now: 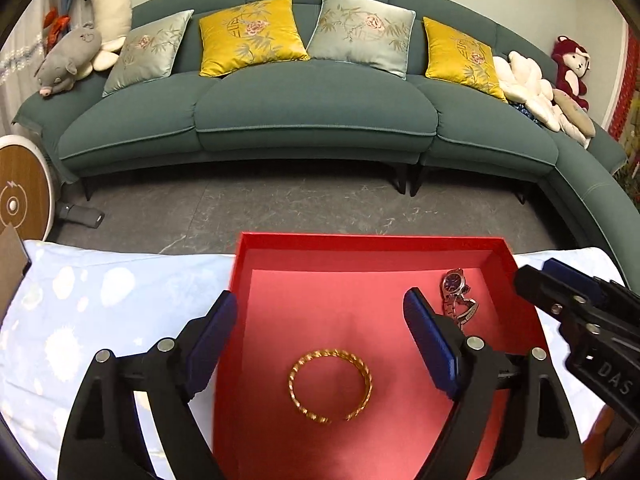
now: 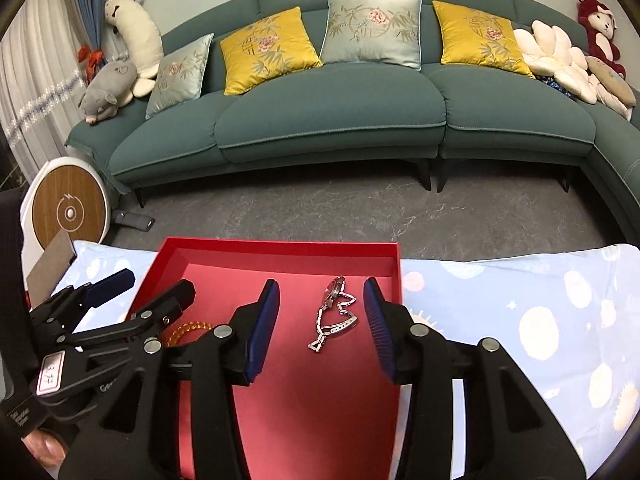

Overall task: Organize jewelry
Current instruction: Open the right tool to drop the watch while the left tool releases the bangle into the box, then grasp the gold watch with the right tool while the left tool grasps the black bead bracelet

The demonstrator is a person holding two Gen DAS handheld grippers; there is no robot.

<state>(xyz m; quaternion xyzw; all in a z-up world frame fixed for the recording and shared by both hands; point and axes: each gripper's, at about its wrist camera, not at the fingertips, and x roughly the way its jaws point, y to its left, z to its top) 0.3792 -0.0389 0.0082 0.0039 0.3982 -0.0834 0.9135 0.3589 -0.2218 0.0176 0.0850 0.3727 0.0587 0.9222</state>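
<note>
A shallow red tray [image 1: 368,241] [image 2: 280,247] lies on a pale blue patterned cloth. On its floor a twisted gold bracelet [image 1: 330,386] rests flat, below and between the wide-apart fingers of my left gripper [image 1: 320,314], which is open and touches nothing. A silver metal-link watch [image 2: 334,316] [image 1: 456,292] lies toward the tray's right side. My right gripper [image 2: 320,300] stands open around the watch, with a gap showing on each side. In the right wrist view the left gripper [image 2: 154,284] covers part of the bracelet [image 2: 184,330].
The cloth [image 1: 100,312] [image 2: 520,320] spreads to both sides of the tray. Beyond its far edge is grey floor [image 1: 280,208], then a green sofa [image 1: 312,112] with cushions and plush toys. A round wood-faced white device [image 2: 68,210] and a cardboard piece [image 2: 52,266] stand at the left.
</note>
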